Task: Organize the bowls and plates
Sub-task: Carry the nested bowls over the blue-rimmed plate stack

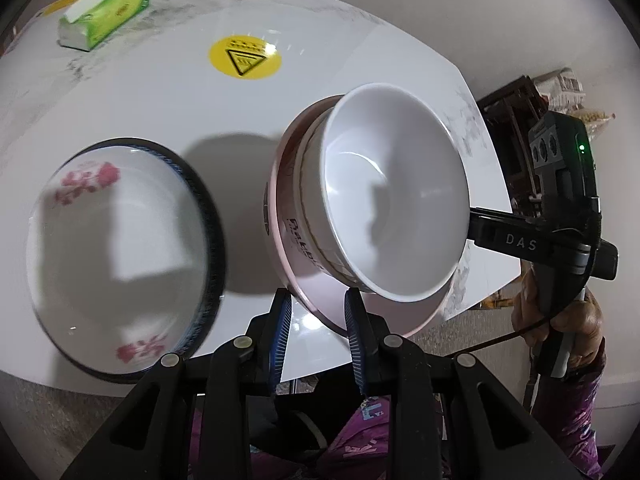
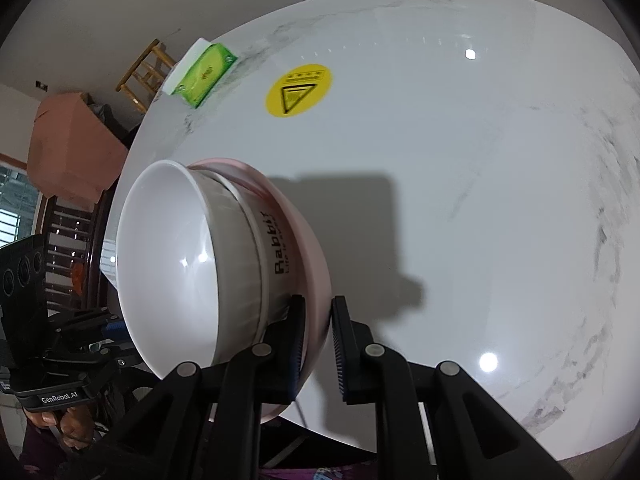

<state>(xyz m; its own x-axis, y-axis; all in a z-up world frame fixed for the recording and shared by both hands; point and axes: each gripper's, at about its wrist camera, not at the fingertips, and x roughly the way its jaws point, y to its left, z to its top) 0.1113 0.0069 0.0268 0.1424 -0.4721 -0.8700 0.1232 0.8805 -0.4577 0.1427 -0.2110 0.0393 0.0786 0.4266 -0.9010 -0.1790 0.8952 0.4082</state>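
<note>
Black fingers (image 1: 282, 334) (blue ribbed pads), purple sleeve (image 1: 568, 412).

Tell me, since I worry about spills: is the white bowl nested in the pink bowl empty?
Empty. The white bowl shows a bare, glossy inside in both views, nothing in it, though it sits tilted in the pink bowl.

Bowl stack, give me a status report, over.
Right claw shut on pink "Rabbit" bowl rim, plain white bowl nested inside, stack tilted. Left claw shut, empty. Blue-rimmed flowered bowl alongside; nothing blocking.
</note>
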